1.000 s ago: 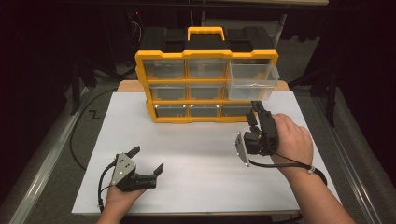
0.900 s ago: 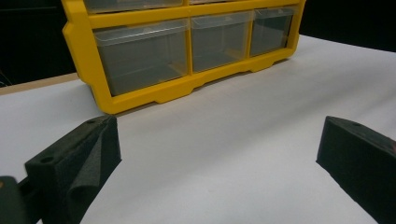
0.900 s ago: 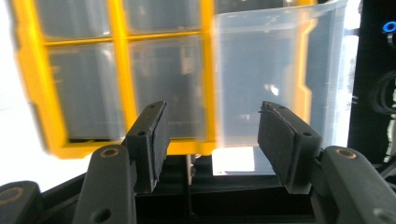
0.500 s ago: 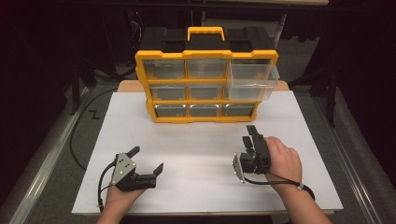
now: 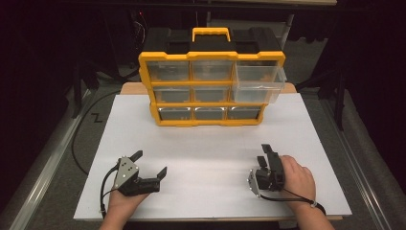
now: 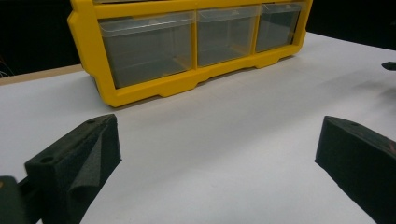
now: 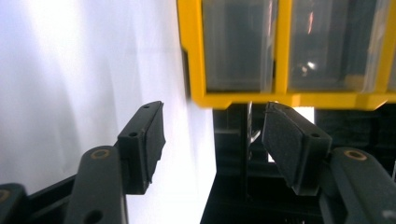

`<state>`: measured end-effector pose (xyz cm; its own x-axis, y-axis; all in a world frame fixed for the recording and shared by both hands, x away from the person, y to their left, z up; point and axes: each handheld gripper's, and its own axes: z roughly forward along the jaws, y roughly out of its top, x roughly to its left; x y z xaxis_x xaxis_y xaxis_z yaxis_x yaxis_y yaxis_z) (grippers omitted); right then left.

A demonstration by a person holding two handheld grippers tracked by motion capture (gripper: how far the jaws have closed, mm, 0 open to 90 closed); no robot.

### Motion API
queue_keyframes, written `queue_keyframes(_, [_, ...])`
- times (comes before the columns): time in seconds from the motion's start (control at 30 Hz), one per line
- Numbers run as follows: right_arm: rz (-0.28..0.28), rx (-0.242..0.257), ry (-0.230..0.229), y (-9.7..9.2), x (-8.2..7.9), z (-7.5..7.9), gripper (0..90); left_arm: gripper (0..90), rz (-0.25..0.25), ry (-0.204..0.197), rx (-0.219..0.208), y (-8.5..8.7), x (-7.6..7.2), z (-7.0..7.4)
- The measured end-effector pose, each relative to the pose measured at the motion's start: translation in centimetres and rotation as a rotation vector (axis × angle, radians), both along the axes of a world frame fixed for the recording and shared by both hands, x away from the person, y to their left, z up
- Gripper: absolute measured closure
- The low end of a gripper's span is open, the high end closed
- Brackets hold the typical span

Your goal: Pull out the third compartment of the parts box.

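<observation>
Standing at twelve o'clock on the white table sheet [image 5: 210, 148], yellow plastic organiser with nine clear drawers [image 5: 210, 91], contents hard to make out, top-right drawer [image 5: 258, 81] pulled out, left gripper [image 5: 148, 165] released at seven, right gripper [image 5: 263, 154] at five, jaws just opening, nothing between.

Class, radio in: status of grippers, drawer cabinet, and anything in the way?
Left gripper open, empty, on the sheet. Right gripper open, empty, jaws just opening. Cabinet upright, top-right drawer pulled out. Sheet between is bare.

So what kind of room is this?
Probably a lab or workshop. A yellow drawer organizer stands on a white board on a table, cables trail beside it, and a handheld tool rests on the board.
</observation>
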<state>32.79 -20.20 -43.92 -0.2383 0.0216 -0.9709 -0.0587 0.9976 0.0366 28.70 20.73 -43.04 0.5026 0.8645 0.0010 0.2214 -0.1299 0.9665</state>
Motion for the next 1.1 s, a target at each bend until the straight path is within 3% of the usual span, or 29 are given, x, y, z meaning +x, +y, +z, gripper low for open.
queue_keyframes(0.13, [-0.021, 0.014, 0.007, -0.56, 0.39, 0.31, 37.1, 0.4, 0.005, 0.001, -0.002, 0.01, -0.04, 0.0])
queue_keyframes(0.4, [-0.018, -0.008, 0.051, -0.6, 0.52, 0.0, 24.8, 0.4, 0.0, 0.015, 0.002, 0.11, 0.03, -0.03])
queue_keyframes(0.57, [0.011, -0.022, 0.03, -0.27, 0.12, 0.1, 13.8, 0.5, 0.004, 0.008, 0.002, 0.14, 0.02, 0.04])
queue_keyframes(0.67, [0.023, -0.026, 0.026, -0.13, -0.05, 0.2, 1.1, 0.5, 0.005, 0.009, 0.004, 0.15, 0.05, 0.02])
queue_keyframes(0.77, [0.033, -0.035, 0.024, -0.1, -0.06, 0.12, 0.9, 0.4, 0.0, 0.018, -0.003, 0.16, 0.05, 0.02])
queue_keyframes(0.9, [-0.006, -0.011, 0.061, -0.18, -0.1, -0.03, 0.9, 0.5, 0.006, 0.018, -0.016, 0.25, 0.14, 0.05])
queue_keyframes(1.1, [-0.023, 0.069, 0.054, -0.28, -0.08, 0.46, 0.9, 0.5, 0.006, 0.032, -0.013, 0.27, 0.26, 0.0])
